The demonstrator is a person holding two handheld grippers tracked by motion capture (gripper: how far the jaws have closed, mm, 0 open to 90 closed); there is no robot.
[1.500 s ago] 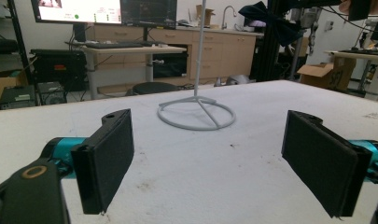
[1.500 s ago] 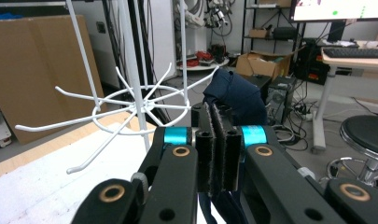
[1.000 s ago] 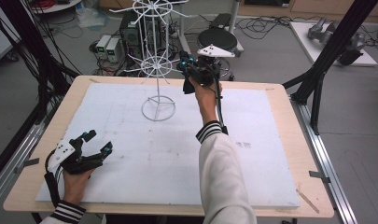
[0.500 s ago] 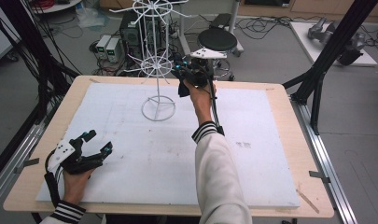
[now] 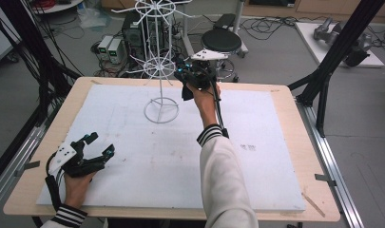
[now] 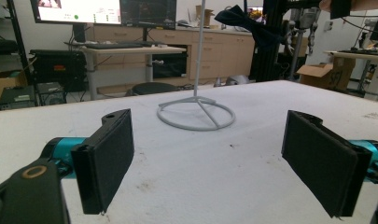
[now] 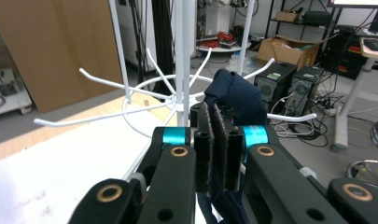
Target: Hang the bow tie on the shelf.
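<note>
The right tongs (image 5: pixel 187 76) pinch a dark blue cloth (image 7: pixel 235 100) just beside the white wire rack (image 5: pixel 159 71), near the counter's (image 5: pixel 275 142) far edge. The left tongs (image 5: pixel 99 145) rest spread wide near the front left corner, with bare counter between them and the rack.

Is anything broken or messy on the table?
Nothing looks broken or spilled. The white wire rack stands upright on the table. The right tongs are shut on a dark blue cloth up by the rack's arms. The left tongs are open, low over the table.
</note>
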